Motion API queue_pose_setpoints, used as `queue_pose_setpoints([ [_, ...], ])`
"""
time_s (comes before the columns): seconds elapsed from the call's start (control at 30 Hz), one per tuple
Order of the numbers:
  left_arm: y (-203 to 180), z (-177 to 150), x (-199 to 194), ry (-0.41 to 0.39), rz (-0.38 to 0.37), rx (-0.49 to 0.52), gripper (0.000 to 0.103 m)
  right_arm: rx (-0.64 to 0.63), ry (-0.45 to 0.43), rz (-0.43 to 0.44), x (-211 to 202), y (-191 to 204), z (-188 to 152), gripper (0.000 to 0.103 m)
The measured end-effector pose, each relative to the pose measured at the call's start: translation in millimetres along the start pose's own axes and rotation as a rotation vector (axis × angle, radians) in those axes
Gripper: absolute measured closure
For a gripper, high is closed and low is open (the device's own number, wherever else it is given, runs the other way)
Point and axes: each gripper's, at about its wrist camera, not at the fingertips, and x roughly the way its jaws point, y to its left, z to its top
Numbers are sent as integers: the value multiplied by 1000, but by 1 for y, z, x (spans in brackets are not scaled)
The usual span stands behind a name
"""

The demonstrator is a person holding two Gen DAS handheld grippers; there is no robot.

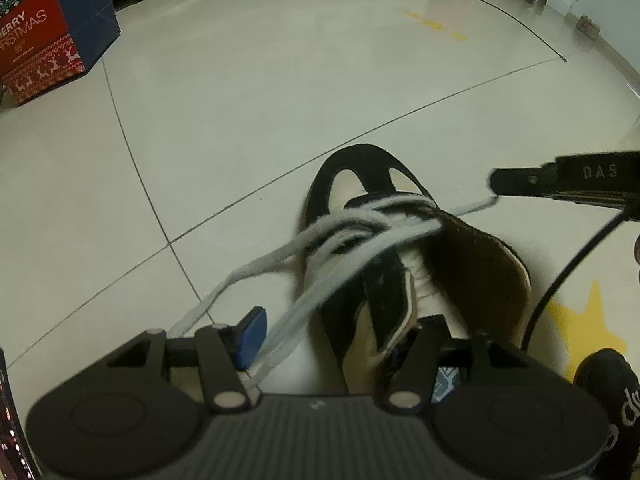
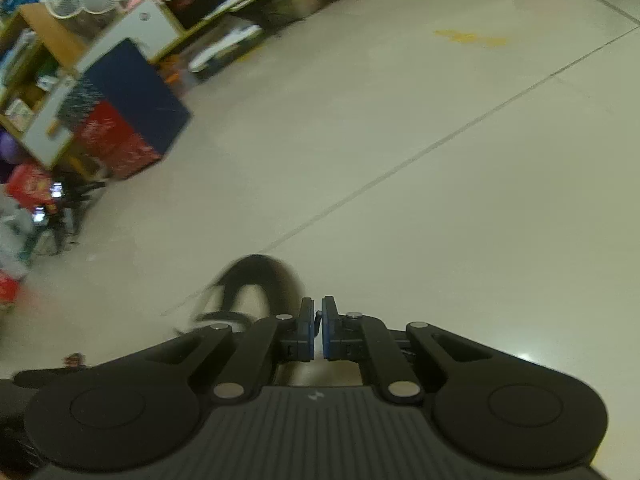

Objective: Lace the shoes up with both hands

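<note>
1. Right gripper [image 2: 317, 330] fingers were pressed together on a lace end [image 1: 476, 206]; left gripper [image 1: 340, 336] fingers stood spread around the shoe [image 1: 400, 248].
2. Advised: draw the lace taut, steadily.

Soft, even indoor light falls over the pale glossy tiled floor [image 1: 248, 112], with a mild sheen far ahead of the left tool and a small bright glare spot on the tiles [image 2: 524, 356] just right of the right tool. Shadows stay faint. The fisheye bends the tile seams into curves and darkens the far corners. In the left view, the grey-white flat shoelaces [image 1: 320, 276] nearest the lens go soft. The right view smears with motion: the black-and-cream shoe [image 2: 256, 280] ahead blurs, and the cluttered wooden shelves [image 2: 44, 64] up left streak.
</note>
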Motion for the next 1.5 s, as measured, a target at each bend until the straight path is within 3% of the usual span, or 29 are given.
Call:
queue_pose_setpoints([
  [0.27,0,0,1,6,8,-11,41,-91,-23,-200,-1,-41,6,99],
  [0.5,5,-2,-1,11,-14,-30,41,-58,7,-309,7,-79,1,98],
  [0.7,8,1,2,32,-34,-32,39,-53,45,-225,6,-79,-6,95],
  [0.73,7,1,1,34,-34,-30,39,-49,44,-215,5,-79,-6,85],
  [0.77,7,2,1,37,-34,-33,39,-45,40,-204,3,-78,-5,67],
  [0.8,7,2,0,39,-34,-36,39,-42,36,-193,1,-78,-4,62],
  [0.97,5,5,-1,45,-25,-41,39,-76,8,-152,-12,-63,-5,61],
  [1.37,-8,5,-8,31,-11,-6,45,-254,62,43,-24,-3,-22,61],
  [1.5,-9,4,-11,14,-16,16,46,-329,95,76,-10,20,-20,61],
])
